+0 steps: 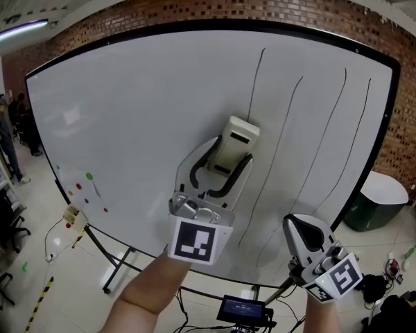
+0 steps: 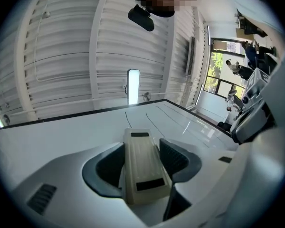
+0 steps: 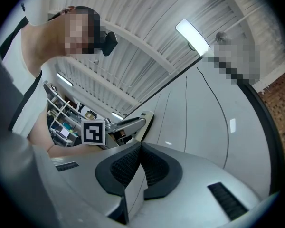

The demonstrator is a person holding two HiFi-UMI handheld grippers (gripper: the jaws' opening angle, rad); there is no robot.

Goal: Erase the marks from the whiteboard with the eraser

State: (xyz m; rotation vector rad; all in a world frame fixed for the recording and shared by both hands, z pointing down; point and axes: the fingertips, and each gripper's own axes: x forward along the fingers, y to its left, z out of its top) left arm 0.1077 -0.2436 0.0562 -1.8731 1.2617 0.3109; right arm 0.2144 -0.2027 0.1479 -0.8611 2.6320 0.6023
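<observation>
The whiteboard (image 1: 139, 116) fills the head view, with several long black marker lines (image 1: 288, 137) down its right half. My left gripper (image 1: 222, 164) is shut on a cream block eraser (image 1: 236, 143), which lies against the board at the lower end of the leftmost line. In the left gripper view the eraser (image 2: 140, 175) sits lengthwise between the dark pads (image 2: 176, 156), its far end toward the lines (image 2: 154, 120). My right gripper (image 1: 306, 236) hangs low at the right, off the board, shut with nothing in it; its pads (image 3: 128, 167) meet.
Small coloured dots (image 1: 89, 177) mark the board's lower left. The board's frame legs (image 1: 114, 269) stand below it, with a small screen device (image 1: 244, 309) at the bottom. A dark tub chair (image 1: 378, 203) sits right, by the brick wall (image 1: 409, 123). People (image 1: 3, 134) stand far left.
</observation>
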